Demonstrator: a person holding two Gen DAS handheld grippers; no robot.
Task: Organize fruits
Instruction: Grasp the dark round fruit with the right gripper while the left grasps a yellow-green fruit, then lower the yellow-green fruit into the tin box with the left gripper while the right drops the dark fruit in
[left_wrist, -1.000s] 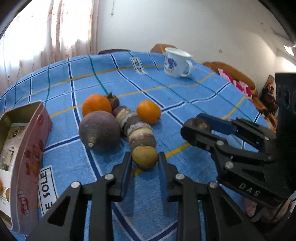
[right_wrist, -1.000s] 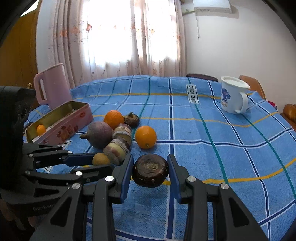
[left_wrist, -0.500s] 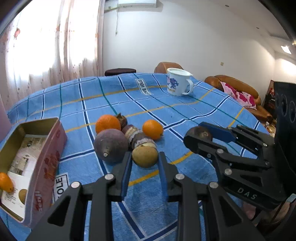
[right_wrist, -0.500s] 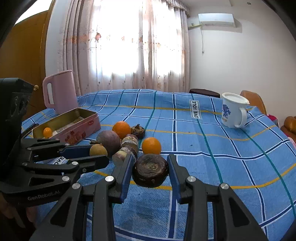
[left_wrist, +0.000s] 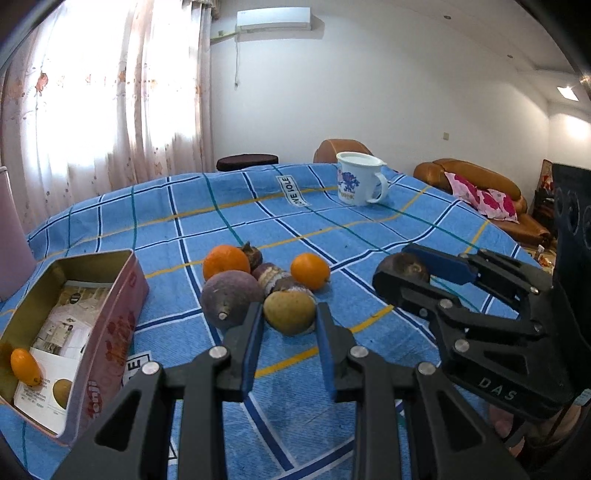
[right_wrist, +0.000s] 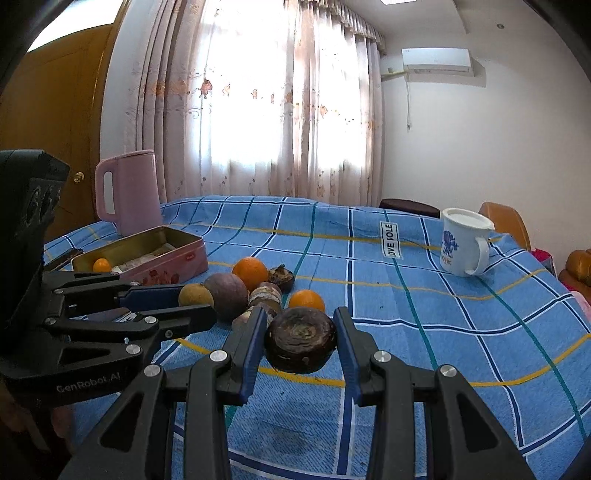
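My left gripper (left_wrist: 289, 319) is shut on a small yellow-brown fruit (left_wrist: 289, 312), held just above the blue checked cloth (left_wrist: 229, 218). My right gripper (right_wrist: 300, 341) is shut on a dark brown round fruit (right_wrist: 300, 339); it also shows at the right of the left wrist view. On the cloth lies a cluster: a purple round fruit (left_wrist: 231, 295), two oranges (left_wrist: 226, 261) (left_wrist: 309, 270) and several dark and striped pieces (left_wrist: 273, 275). An open pink tin (left_wrist: 110, 332) at the left holds a small orange fruit (left_wrist: 25, 367) and a brownish one (left_wrist: 62, 392).
A white mug with a blue print (left_wrist: 356, 183) stands at the far side of the table. A pink kettle (right_wrist: 127, 192) stands behind the tin. Brown sofas with a floral cushion (left_wrist: 480, 192) lie beyond the table's right edge.
Both grippers have tilted upward while keeping their fruits, so more of the room shows. The left gripper lifted the yellow-brown fruit slightly off the cloth, away from the cluster.
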